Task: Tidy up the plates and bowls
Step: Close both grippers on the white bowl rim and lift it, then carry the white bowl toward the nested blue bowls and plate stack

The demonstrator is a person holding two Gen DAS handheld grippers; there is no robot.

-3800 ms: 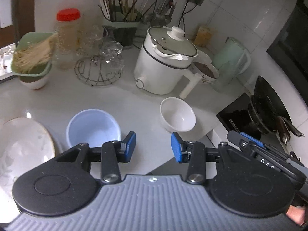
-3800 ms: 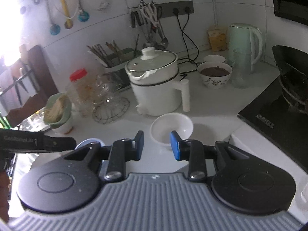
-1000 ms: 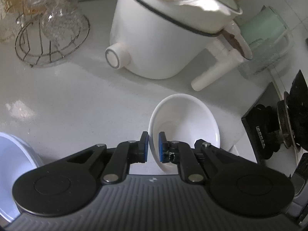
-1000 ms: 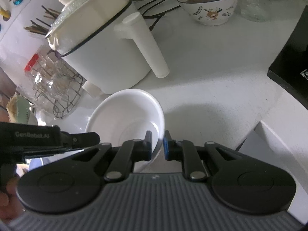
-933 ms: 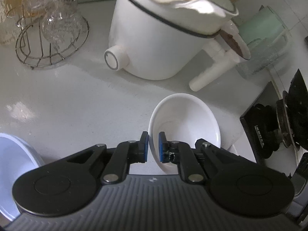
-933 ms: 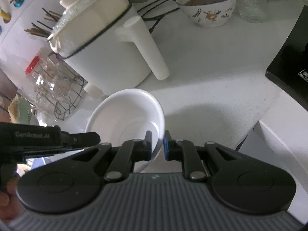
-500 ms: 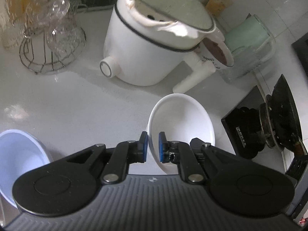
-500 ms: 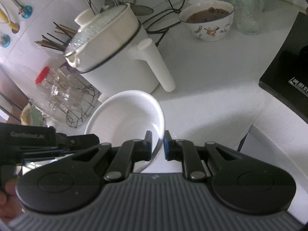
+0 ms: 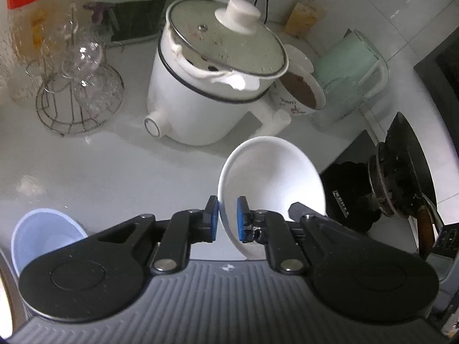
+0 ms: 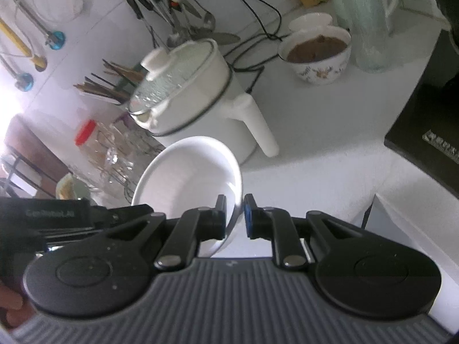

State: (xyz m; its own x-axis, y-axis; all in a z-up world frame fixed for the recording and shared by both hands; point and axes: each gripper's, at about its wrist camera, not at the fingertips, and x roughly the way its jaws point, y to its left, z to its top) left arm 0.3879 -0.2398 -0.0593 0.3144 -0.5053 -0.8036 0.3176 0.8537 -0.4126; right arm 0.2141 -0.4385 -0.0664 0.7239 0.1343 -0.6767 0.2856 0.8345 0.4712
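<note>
While both tools pinch one bowl, the scene looks like this:

White bowl (image 9: 275, 177): it is up in the air over the desk (image 9: 100, 172), tipped on its side, in front of the white pot (image 9: 206, 86).

Left tool (image 9: 227, 219): its blue pads are pressed on the bowl's near rim, one pad inside the bowl and one outside.

Right tool (image 10: 235, 215): it is clamped on the other edge of the same bowl (image 10: 189, 177), with the rim between its pads.

Blue bowl (image 9: 43, 235): it sits on the desk, low on the left side, well apart from the white bowl.

White pot: it stands on the desk with a glass lid and a long white handle (image 10: 258, 132).

Flowered bowl (image 10: 318, 54): it holds something brown and sits beside the green kettle (image 9: 350, 71).

Wire rack (image 9: 77, 100): it holds clear glasses, left of the pot.

Black stove (image 9: 401, 183): it is on the right.
</note>
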